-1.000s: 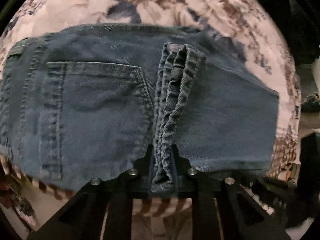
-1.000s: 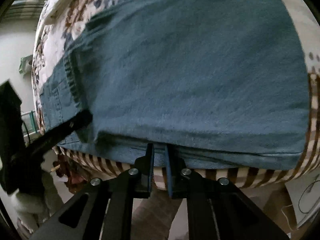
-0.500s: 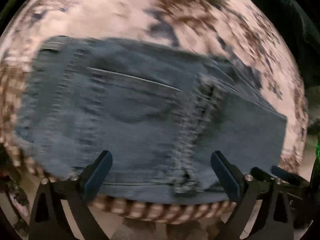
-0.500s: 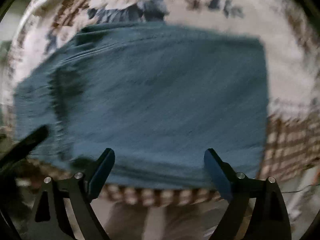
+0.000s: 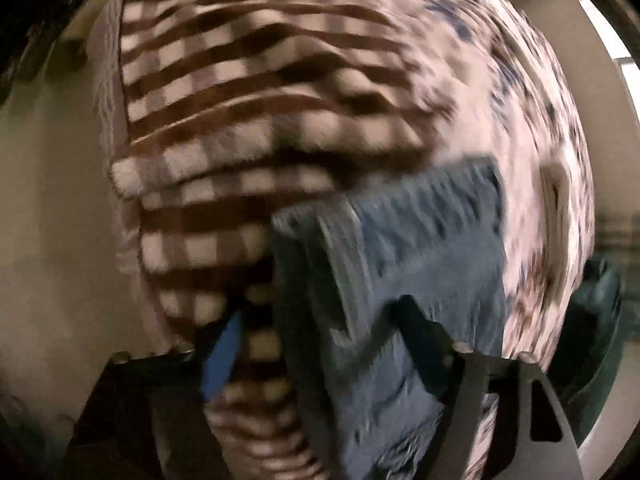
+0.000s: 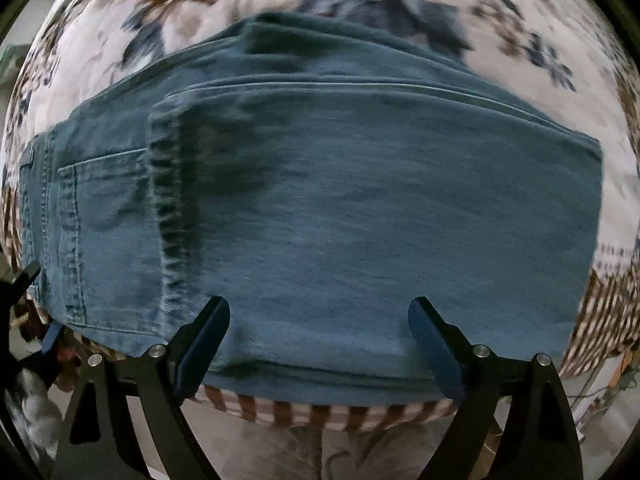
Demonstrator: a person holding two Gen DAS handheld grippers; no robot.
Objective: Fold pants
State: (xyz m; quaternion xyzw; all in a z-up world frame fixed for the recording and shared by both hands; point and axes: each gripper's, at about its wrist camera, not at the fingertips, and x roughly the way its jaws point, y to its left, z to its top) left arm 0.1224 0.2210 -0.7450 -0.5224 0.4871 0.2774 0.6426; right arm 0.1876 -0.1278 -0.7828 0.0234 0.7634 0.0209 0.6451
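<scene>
My left tongs (image 5: 320,344) are spread wide and gripping nothing. One blue-padded finger sits over the brown-checked bedding (image 5: 224,128), and the other dark finger lies across the denim, though I can't tell whether it touches. The jeans (image 5: 404,264) run up from the bottom of this view as a folded stack with its layered edge turned toward me. I judge I'm angled along the near edge of the bed here, lining up with the end of the stack for the next fold. This view is badly smeared, so I can't count the layers or say which end of the jeans this is. The lower part of the stack is cut off at the bottom.

Over to my right tongs (image 6: 318,344): these are wide open too, with nothing between the fingers. They hover just off the near edge of the bed with the jeans' long folded edge between and beyond them. The jeans (image 6: 360,208) lie flat across the floral bedspread (image 6: 168,12), with the legs doubled over the seat. The hem (image 6: 168,204) crosses beside the back pocket (image 6: 108,232), which keeps the bundle compact and square to the edge. That looks like one fold done and at least one more to make.

The waistband end at the far left bends out of view. A sliver of my other tool pokes in at the left edge, too clipped to read. Whether the underside layers are smooth, I can't see.
</scene>
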